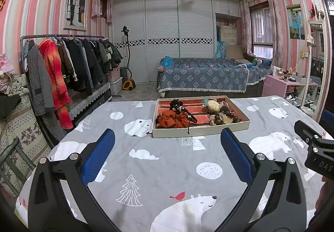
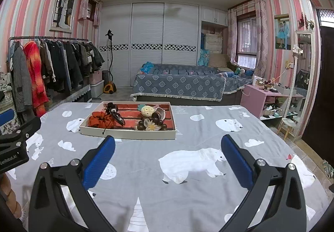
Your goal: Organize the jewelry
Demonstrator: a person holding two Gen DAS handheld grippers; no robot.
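Here, a shallow cream tray (image 1: 200, 133) with red compartments is seen on the worktop (image 1: 167, 169), which is covered by a grey polar-bear cloth, and every piece in view lies inside it. An orange scrunchie (image 1: 172, 120) fills the near left part, a black hair clip (image 1: 184, 112) lies across it, a string of dark brown beads (image 1: 226, 117) with a pale flower piece (image 1: 226, 119) sits at the near right, and a yellowish ornament (image 1: 213, 105) rests behind them. The left tool (image 1: 167, 151) is held well short of the tray, its blue pads spread wide with nothing between them; the right tool (image 2: 168, 154) is held likewise, apart and empty. The scene would fit either pieces heaped before sorting or pieces already gathered into the tray, and which cannot be told. All pieces are judged light. The scrunchie would be soft and would squash, so a pinch on a raised fold is suggested. The beads are likely hard, smooth and prone to roll or slip, and would best be taken across the strand rather than on one bead. The clip seems stiff and thin, and could be gripped across its middle. The flower piece looks fragile, so light pressure is advised.
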